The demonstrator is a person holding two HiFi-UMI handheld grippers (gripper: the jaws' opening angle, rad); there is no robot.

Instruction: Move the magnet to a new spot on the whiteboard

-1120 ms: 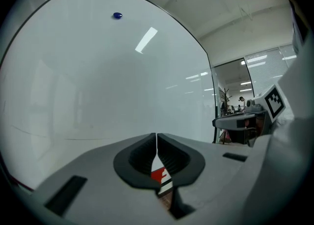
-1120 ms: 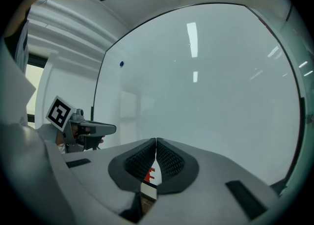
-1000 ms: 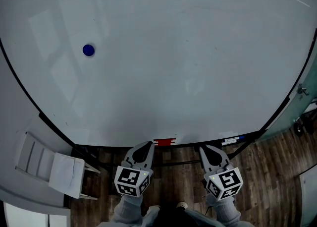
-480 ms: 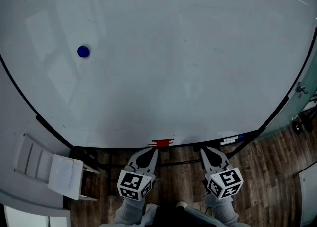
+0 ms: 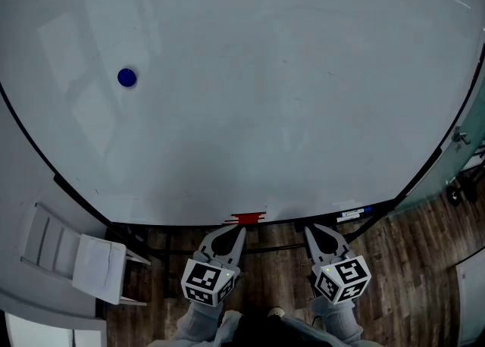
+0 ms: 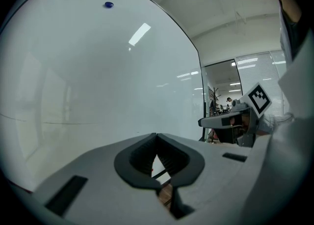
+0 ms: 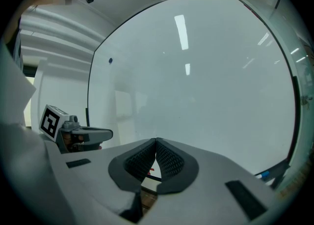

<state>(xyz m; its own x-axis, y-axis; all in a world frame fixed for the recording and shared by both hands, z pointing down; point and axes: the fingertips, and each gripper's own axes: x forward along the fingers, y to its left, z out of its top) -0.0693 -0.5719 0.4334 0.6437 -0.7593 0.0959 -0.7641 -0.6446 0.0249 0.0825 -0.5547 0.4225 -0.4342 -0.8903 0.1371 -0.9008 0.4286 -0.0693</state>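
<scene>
Left gripper and right gripper hang empty, fingers together, below the whiteboard; reaching unopened could knock the blue magnet near its left edge loose.

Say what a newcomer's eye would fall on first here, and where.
The big whiteboard fills the head view, with one small blue magnet stuck toward its left. Below its lower edge, the left gripper and right gripper point at it, both shut and empty.
</scene>
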